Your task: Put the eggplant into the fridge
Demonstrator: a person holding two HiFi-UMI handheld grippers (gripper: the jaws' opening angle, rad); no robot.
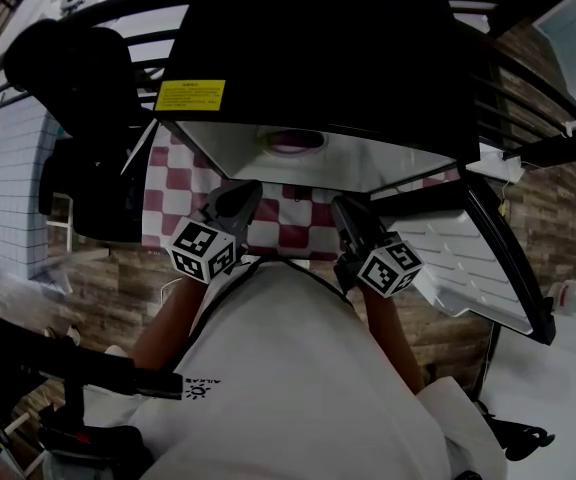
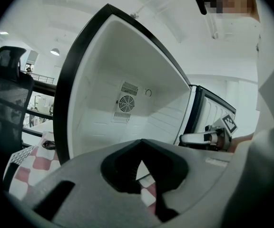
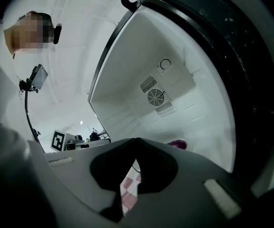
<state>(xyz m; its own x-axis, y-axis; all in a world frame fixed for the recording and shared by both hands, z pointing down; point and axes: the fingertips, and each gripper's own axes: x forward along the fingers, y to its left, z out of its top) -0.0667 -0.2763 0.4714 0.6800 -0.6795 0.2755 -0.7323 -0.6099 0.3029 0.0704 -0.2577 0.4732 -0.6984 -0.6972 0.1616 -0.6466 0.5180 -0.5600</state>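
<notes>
Both the left hand-held gripper and right hand-held gripper are pressed together, empty. Eggplant lies inside the fridge. Recommended: back clear, then push the door fully shut.

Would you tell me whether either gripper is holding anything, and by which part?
Nothing is held: the left gripper and right gripper are both shut and empty, and the eggplant lies inside the fridge.

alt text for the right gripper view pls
An open fridge with a white interior fills the view, with a purple eggplant lying on its floor below the round fan vent. In the foreground the right tool is shut on nothing, with red-checked cloth showing beneath it.
</notes>
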